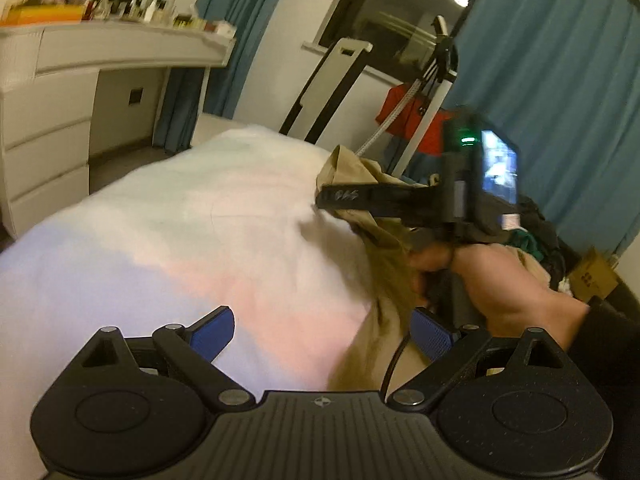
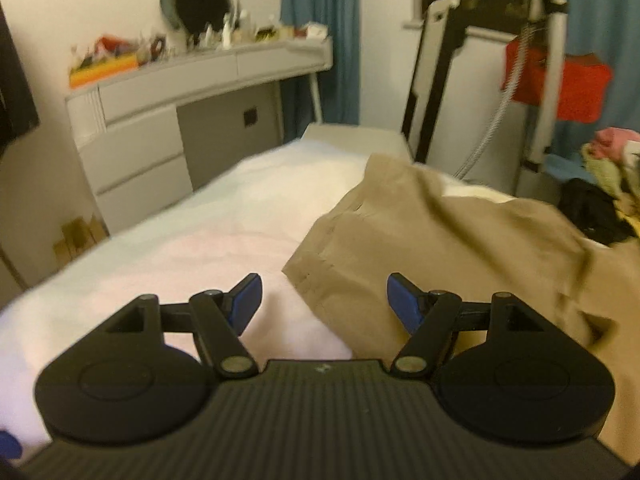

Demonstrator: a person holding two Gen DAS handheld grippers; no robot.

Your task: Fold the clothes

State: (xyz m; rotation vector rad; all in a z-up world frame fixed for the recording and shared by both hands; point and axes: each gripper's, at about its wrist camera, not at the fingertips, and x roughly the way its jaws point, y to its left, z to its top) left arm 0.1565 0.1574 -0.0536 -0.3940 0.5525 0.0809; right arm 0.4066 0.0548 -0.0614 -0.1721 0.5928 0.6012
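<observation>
A tan garment (image 2: 440,240) lies crumpled on the right side of the white bed (image 2: 180,256). Its hemmed corner reaches toward me. My right gripper (image 2: 326,302) is open low over that corner, blue pads (image 2: 250,300) apart and not pressing the cloth. In the left wrist view a hand (image 1: 504,288) carries the right gripper (image 1: 332,200) across the tan garment (image 1: 384,276), which bunches behind and below it. My left gripper (image 1: 322,334) is open over the bed (image 1: 180,240), with nothing between its pads; the garment's edge lies by its right pad.
A white dresser (image 2: 140,152) with cluttered top stands left of the bed. Blue curtains (image 1: 560,100), a steamer stand (image 2: 548,80) with a red garment (image 2: 576,88), and a folded board lean beyond. A clothes pile (image 2: 612,184) and cardboard box (image 1: 596,276) sit right.
</observation>
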